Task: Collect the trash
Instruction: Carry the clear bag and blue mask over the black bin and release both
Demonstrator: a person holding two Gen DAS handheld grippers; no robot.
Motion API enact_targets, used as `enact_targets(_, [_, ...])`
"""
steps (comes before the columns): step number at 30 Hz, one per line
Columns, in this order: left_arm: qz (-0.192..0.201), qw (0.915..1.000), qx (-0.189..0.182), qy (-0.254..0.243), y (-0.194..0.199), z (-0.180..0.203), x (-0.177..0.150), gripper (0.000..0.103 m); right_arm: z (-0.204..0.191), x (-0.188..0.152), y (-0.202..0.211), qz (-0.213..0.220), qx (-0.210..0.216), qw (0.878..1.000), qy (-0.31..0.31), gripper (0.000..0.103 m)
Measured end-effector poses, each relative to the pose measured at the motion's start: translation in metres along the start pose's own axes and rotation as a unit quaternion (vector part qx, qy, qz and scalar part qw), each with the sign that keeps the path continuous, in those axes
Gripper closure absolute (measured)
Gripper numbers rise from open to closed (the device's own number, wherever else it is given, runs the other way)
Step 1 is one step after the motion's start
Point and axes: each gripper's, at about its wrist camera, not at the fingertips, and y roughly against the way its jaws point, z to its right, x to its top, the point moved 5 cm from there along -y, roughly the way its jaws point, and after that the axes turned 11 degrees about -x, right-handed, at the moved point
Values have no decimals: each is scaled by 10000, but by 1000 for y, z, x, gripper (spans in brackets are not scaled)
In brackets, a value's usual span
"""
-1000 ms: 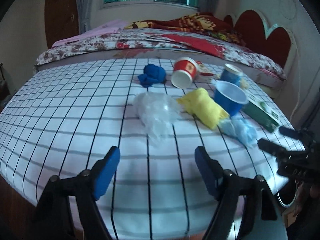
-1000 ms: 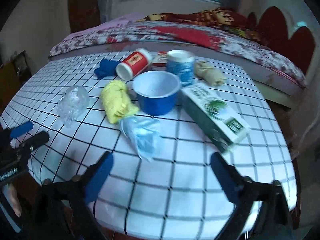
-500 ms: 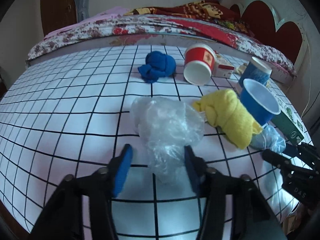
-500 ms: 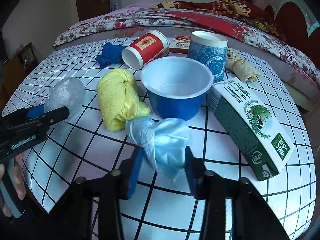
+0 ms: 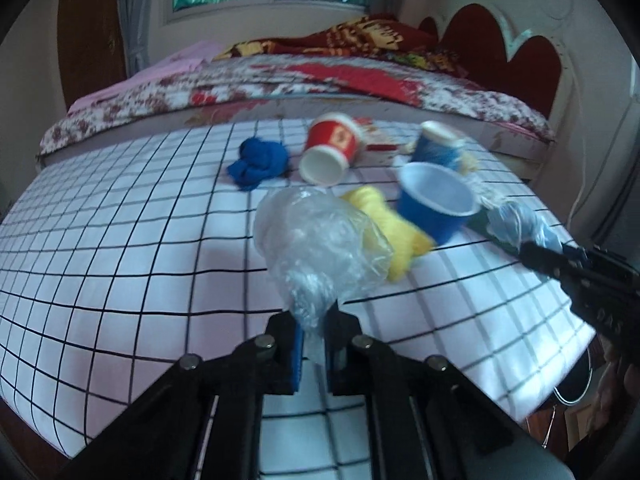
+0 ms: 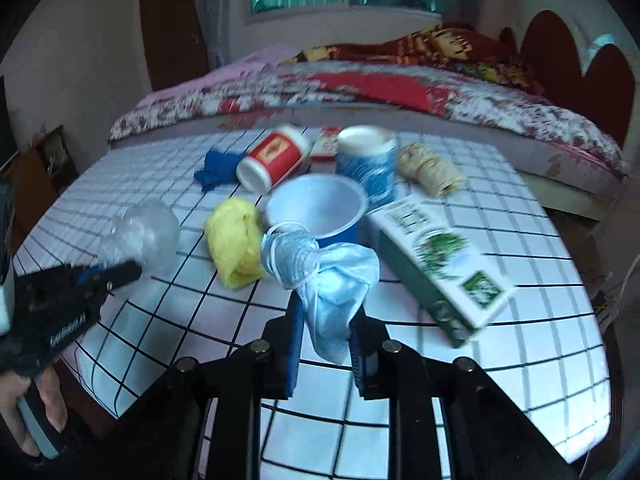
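1. Left gripper [image 5: 315, 344]: I read the jaws as closed on the clear crumpled plastic bag [image 5: 320, 248], pinching its lower tail between the blue pads. The bulk of the bag balloons above the fingertips; it looks clear of the checked tablecloth [image 5: 120, 248], though motion blur leaves me unsure.
2. Blue cloth wad [image 5: 258, 162] lies on the cloth beyond the bag, to its left.
3. Red paper cup [image 5: 330, 152] lies on its side just right of the blue wad, its white mouth facing me.
4. Yellow cloth roll [image 6: 236, 240] rests on the table between the plastic bag and the blue bowl [image 6: 320, 210], touching or nearly touching the bowl's left side.
5. Blue patterned cup [image 6: 366, 166] stands upright just behind the bowl; a small red-and-white pack [image 6: 326, 144] shows between it and the red cup.
6. Right gripper [image 6: 326, 344]: jaws closed on the pale blue face mask [image 6: 328, 276]. The mask is bunched, its upper knot standing in front of the bowl and its lower fold hanging between the pads.
7. Tan crumpled wrapper [image 6: 430, 168] lies right of the patterned cup.
8. Green-and-white carton [image 6: 444, 264] lies flat on the table, right of the mask and the bowl.
9. Bed with floral cover [image 6: 400, 92] stands behind the table.
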Motion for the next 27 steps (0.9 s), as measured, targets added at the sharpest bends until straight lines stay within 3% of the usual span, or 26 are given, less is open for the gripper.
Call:
enact_targets(13, [240, 9960, -559, -658, 20, 91, 4, 95, 71, -22, 58, 206, -447, 9978, -439, 81])
enact_targets(27, [142, 9814, -1377, -1331, 11, 198, -9, 95, 168, -71, 98, 113, -1120, 9876, -1097, 81])
